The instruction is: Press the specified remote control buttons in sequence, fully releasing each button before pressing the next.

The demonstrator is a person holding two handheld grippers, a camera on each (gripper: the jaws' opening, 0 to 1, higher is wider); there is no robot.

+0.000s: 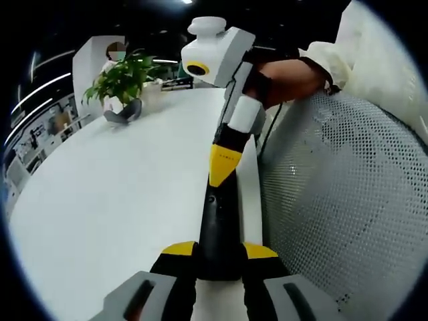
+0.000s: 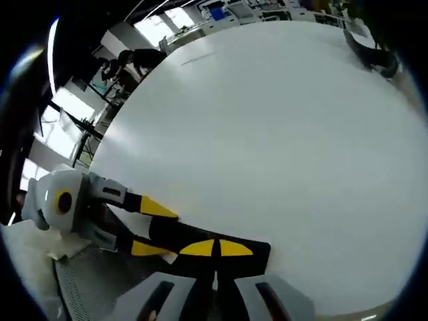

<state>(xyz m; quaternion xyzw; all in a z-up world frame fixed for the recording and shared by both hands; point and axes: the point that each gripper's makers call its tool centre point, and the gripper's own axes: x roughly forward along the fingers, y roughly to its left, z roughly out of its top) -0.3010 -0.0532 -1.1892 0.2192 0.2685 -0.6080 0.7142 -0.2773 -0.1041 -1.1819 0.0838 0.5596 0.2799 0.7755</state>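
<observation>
1. In the left gripper view, upper left of the frame, I see a potted plant (image 1: 124, 83) standing on the white table (image 1: 114, 200), well apart from my tools.
2. At bottom centre of that view my left gripper (image 1: 219, 257) has its yellow-tipped jaws clamped on the near end of the black remote (image 1: 217, 227), which runs up the middle of the frame along the table's edge.
3. Above it, the right gripper (image 1: 224, 164) comes down from the upper centre, its yellow tips drawn together and touching the far part of the remote.
4. To the right of the frame, a perforated white chair back (image 1: 341, 200) stands just beside the table, and a sleeve (image 1: 331, 60) shows at upper right.
5. In the right gripper view, lower left, the left gripper (image 2: 157, 227) holds the remote (image 2: 200, 241) between its jaws.
6. At bottom centre, my right gripper (image 2: 214, 249) has its jaws closed together, tips resting on the remote, with nothing between them.
7. The table (image 2: 267, 134) spreads across the centre and right.
</observation>
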